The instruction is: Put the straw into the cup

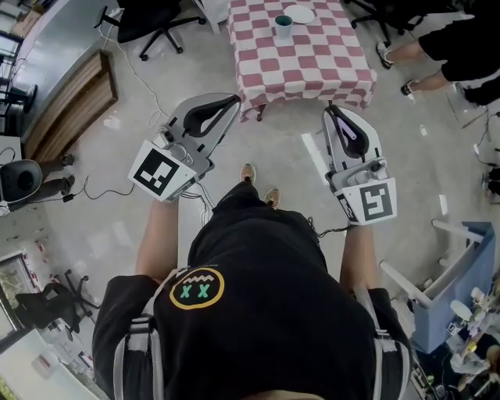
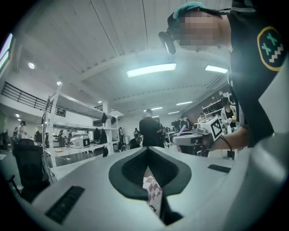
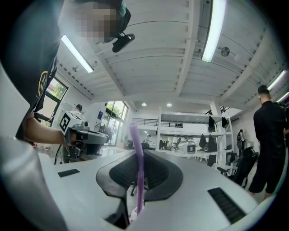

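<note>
The right gripper [image 1: 333, 110] has its jaws clamped on the purple straw [image 3: 137, 168], which stands roughly upright across the pads. By my read, that hold keeps one end free to drop into the cup [image 1: 283, 27]. The cup sits well ahead on the checkered counter [image 1: 312, 66], beside a white plate [image 1: 299, 13]. The left gripper [image 1: 233, 101] has its jaws closed on nothing. Both forearms reach forward with the grippers level and side by side.

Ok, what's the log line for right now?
right hand-held gripper: shut on purple straw | left hand-held gripper: empty | cup: on checkered table ahead
</note>
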The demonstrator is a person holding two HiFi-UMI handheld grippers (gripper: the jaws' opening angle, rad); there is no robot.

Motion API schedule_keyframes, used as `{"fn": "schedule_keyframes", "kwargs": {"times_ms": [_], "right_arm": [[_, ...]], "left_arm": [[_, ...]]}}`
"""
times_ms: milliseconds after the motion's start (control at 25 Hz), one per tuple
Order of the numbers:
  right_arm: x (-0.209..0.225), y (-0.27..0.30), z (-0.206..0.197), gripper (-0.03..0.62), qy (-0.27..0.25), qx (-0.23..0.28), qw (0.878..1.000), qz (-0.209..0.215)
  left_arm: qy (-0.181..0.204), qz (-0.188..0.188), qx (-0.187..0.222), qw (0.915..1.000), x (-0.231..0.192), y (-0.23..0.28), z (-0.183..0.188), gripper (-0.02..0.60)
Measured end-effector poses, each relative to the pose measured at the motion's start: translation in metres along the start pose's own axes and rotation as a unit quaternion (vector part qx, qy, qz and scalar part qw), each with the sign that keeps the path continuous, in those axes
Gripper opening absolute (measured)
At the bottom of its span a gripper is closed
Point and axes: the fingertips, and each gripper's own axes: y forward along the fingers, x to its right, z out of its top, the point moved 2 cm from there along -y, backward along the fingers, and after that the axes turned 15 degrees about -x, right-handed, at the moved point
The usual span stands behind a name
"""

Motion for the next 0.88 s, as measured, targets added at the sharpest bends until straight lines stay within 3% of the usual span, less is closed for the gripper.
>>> {"fn": "schedule_keyframes", "kwargs": {"times_ms": [440, 880], "right_arm": [[0.02, 0.022, -0.009, 0.051, -0.001, -0.009, 1.0, -0.01], [0.071, 0.112, -0.016, 0.051, 0.005, -0.023, 1.0, -0.017]], "left_arm": [[0.0, -0.007, 0.006, 1.0, -0.023, 0.024, -0.007, 0.018], [-0.009, -0.012, 0.002, 0.9999, -0.115, 0.08, -0.022, 0.018]]}}
